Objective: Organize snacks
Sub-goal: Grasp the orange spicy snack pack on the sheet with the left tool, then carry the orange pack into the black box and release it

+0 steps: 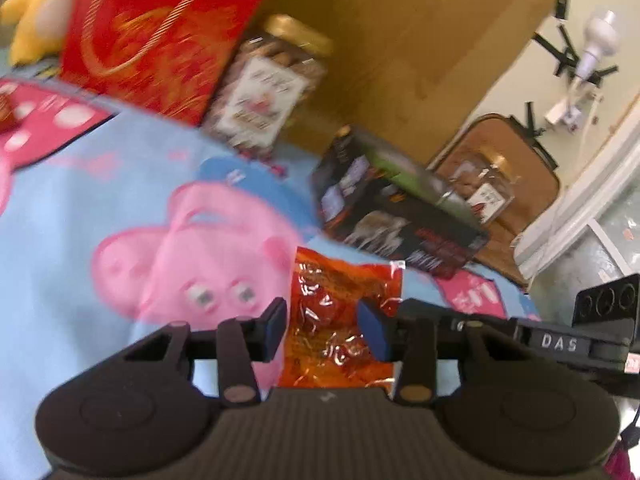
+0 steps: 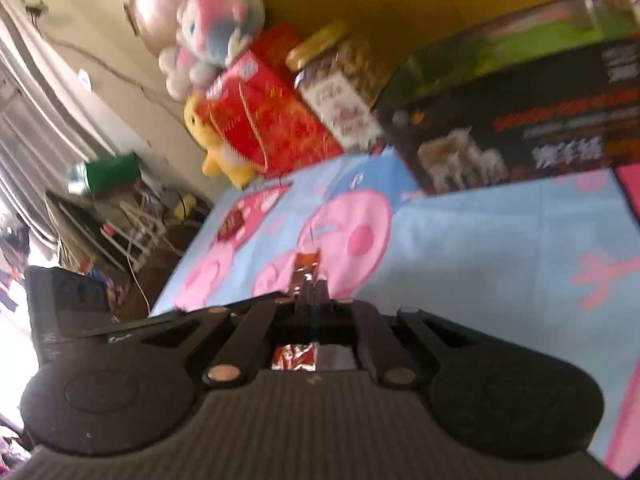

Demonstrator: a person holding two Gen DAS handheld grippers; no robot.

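Note:
A crinkly orange-red snack packet (image 1: pixel 324 304) sits between the blue pads of my left gripper (image 1: pixel 324 330), which is shut on it above a light-blue cartoon-pig blanket (image 1: pixel 80 220). The packet looks sharp while the background is blurred. My right gripper (image 2: pixel 310 284) is shut on the thin edge of a red-orange packet (image 2: pixel 306 262), more of which shows behind the fingers (image 2: pixel 296 356). The right gripper's black body (image 1: pixel 560 344) lies close beside the left one. I cannot tell whether both hold the same packet.
At the blanket's far edge stand a black box with horses (image 1: pixel 400 224), a gold-lidded jar (image 1: pixel 268 92) and a red gift box (image 1: pixel 152 36), in front of a large cardboard box (image 1: pixel 420 40). A yellow plush toy (image 1: pixel 36 12) sits far left. A small jar (image 1: pixel 484 188) rests on a brown case.

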